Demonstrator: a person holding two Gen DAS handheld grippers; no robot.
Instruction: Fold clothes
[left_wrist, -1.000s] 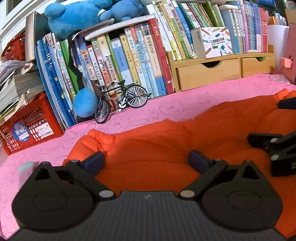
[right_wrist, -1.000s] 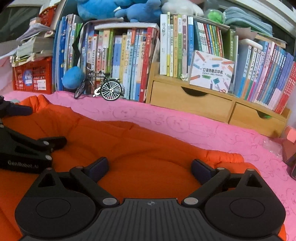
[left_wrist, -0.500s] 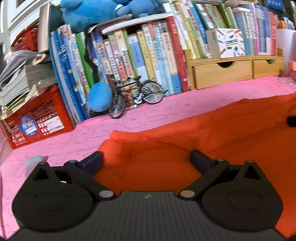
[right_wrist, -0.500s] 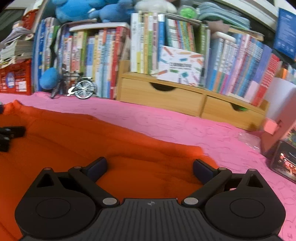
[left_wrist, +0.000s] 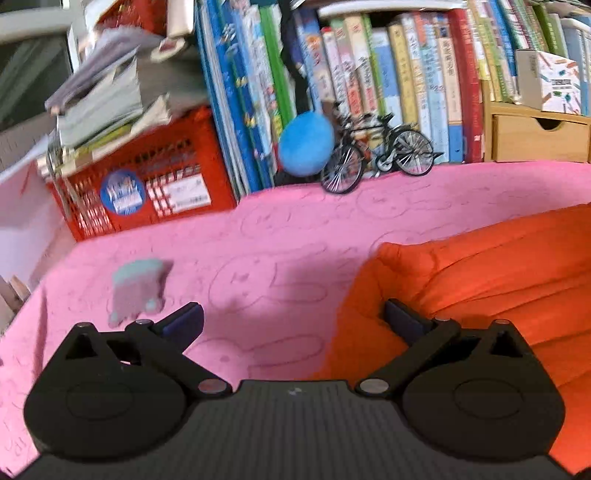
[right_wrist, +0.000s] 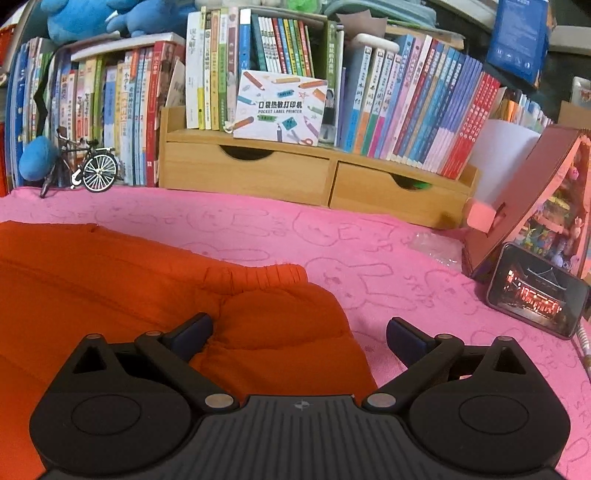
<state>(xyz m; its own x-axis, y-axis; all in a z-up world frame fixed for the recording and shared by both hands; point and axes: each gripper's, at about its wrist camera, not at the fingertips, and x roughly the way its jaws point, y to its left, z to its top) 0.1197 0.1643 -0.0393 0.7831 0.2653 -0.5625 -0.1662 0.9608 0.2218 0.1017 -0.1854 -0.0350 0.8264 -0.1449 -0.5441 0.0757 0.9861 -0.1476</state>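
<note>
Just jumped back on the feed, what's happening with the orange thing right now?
A person is folding an orange garment spread on a pink blanket, a claw in each hand. The left claw is open at the garment's left edge, one finger over fabric, the other over blanket. The right claw is open over the elastic-cuffed right end. Neither grips anything.

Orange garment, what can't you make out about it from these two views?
- Orange garment: left wrist view, cut off by the right edge.
- Its near part: right wrist view, hidden behind the right gripper.
- Garment type: unclear, bunched.
- Small teal-and-pink item: blurred.
</note>
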